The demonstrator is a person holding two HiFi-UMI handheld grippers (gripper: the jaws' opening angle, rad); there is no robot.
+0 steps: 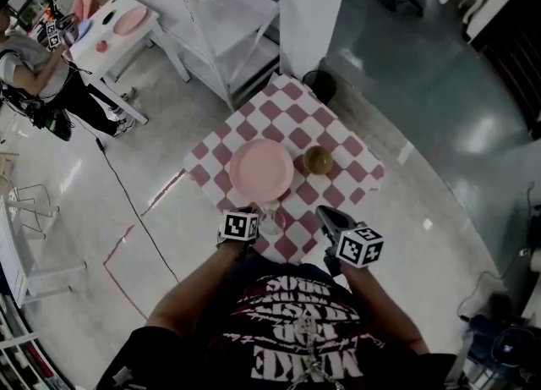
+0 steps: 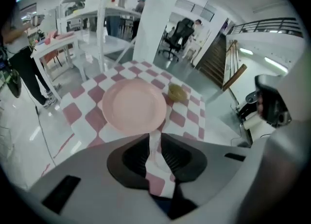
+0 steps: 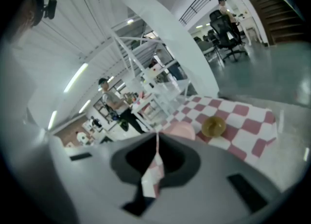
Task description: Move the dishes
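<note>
Left gripper (image 1: 247, 211), right gripper (image 1: 328, 216) — closed, abreast

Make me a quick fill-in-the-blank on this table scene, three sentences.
The plate is ___ in colour.
In the head view the bowl sits to the plate's ___.
The clear dish beside the left gripper is a ___.
Missing words: pink; right; glass.

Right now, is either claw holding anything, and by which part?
Nothing is held. The left claw and the right claw are both closed and empty; only the checked tablecloth shows between their jaws. The pink plate and bowl lie beyond them.
</note>
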